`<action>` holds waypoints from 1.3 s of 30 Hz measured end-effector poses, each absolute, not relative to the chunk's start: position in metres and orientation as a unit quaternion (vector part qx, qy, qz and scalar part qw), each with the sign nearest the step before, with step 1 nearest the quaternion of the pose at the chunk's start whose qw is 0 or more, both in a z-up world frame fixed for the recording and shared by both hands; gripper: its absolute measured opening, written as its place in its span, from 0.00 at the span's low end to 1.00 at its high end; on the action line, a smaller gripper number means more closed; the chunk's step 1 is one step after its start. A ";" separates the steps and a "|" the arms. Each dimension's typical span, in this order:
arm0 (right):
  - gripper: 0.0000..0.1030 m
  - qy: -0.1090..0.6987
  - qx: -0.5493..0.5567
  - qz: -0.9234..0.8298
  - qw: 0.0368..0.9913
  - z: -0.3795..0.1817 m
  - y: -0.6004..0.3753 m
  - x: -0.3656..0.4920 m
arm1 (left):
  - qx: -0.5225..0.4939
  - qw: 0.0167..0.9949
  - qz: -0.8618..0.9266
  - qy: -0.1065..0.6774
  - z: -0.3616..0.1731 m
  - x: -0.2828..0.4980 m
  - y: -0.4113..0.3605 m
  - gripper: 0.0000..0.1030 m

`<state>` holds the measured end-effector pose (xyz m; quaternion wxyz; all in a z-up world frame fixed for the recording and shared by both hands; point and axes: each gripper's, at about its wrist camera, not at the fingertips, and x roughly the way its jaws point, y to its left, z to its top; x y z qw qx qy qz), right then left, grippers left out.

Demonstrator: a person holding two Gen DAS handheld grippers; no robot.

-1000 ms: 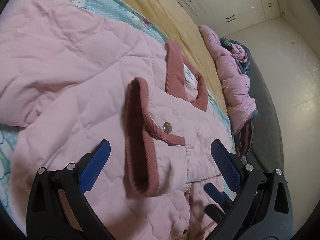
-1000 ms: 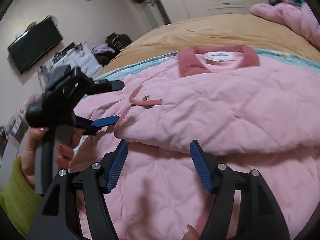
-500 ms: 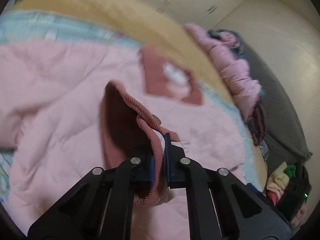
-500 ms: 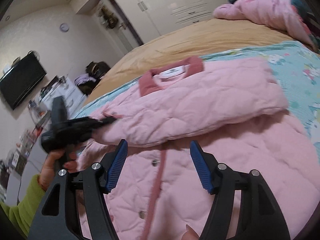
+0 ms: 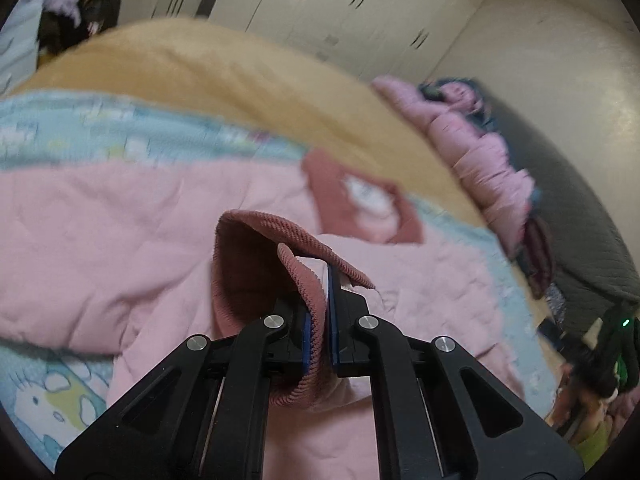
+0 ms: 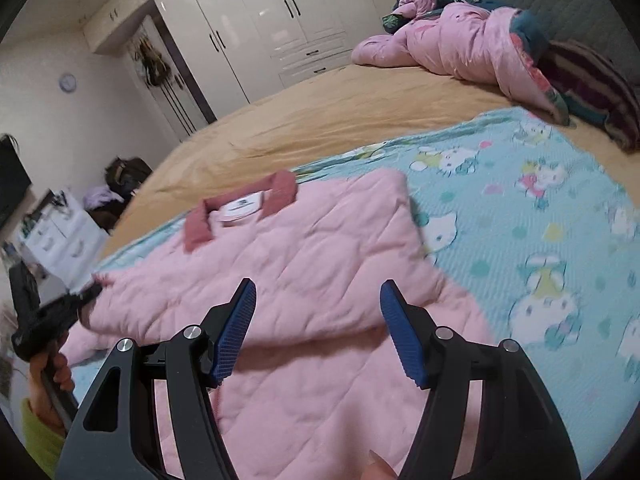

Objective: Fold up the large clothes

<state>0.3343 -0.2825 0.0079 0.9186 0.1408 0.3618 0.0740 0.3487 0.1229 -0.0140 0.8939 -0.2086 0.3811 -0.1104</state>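
Pink quilted jacket (image 6: 304,264) spread flat on blue cartoon sheet (image 6: 540,216) over bed, collar (image 5: 320,176) twd wardrobe, L gripper (image 5: 320,304) jaws clamped on ribbed dusty-pink cuff (image 5: 280,248), cuff raised off jacket, R gripper (image 6: 318,320) jaws approx half apart, empty, above jacket body.

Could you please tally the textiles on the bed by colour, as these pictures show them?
Pink: 2, the quilted jacket and the bunched duvet
Light blue: 1, the cartoon blanket
Tan: 1, the bedsheet
Dark striped: 1, the pillow
Total: 5
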 end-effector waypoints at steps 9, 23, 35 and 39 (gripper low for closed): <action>0.61 0.385 0.075 0.095 0.915 -0.013 -0.245 0.399 | -0.175 0.899 -0.106 0.386 -0.017 0.352 0.116 0.01; 0.66 0.491 0.070 0.045 0.867 -0.096 -0.262 0.451 | -0.179 0.869 -0.098 0.452 -0.054 0.366 0.116 0.03; 0.83 0.460 0.043 0.062 0.885 -0.067 -0.243 0.421 | -0.165 0.878 -0.069 0.444 -0.032 0.361 0.123 0.25; 0.87 0.441 0.039 0.095 0.892 -0.052 -0.226 0.393 | -0.164 0.888 -0.082 0.421 -0.009 0.353 0.118 0.48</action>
